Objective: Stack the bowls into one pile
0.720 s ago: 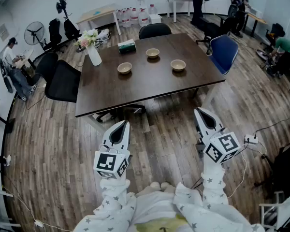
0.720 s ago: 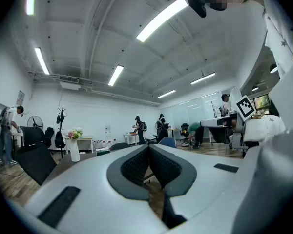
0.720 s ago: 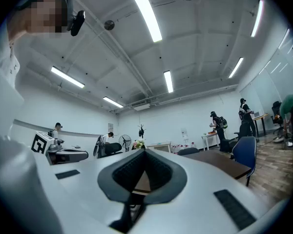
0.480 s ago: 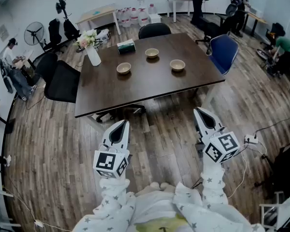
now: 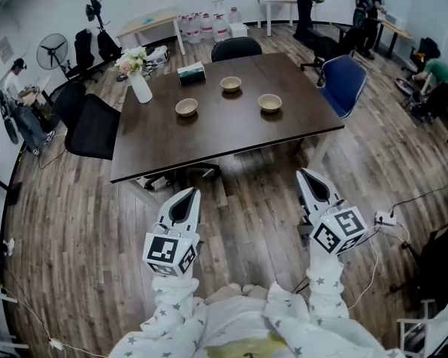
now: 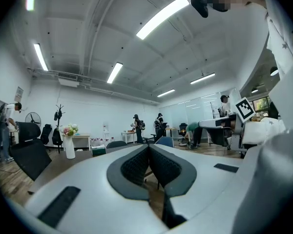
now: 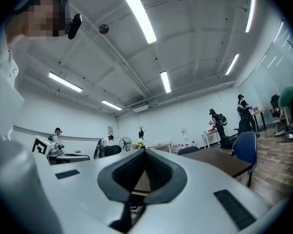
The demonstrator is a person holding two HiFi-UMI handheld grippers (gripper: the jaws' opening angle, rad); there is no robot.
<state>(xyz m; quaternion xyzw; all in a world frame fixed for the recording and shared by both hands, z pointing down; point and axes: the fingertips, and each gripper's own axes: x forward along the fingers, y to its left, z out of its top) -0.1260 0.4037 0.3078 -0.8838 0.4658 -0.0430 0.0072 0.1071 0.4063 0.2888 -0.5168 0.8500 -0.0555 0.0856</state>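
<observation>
Three bowls, head view: left bowl, far bowl and right bowl stand apart on the dark bench, none stacked.
Head view, grippers: left gripper and right gripper are over the wooden floor, well apart from the bench.
Left gripper view: jaws pressed together, nothing between them.
Right gripper view: jaws pressed together, nothing between them.

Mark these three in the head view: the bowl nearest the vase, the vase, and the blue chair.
bowl nearest the vase (image 5: 186, 107): head view, on the bowl's inside.
vase (image 5: 141, 89): head view, on the white body below the flowers.
blue chair (image 5: 344, 80): head view, on the backrest.
</observation>
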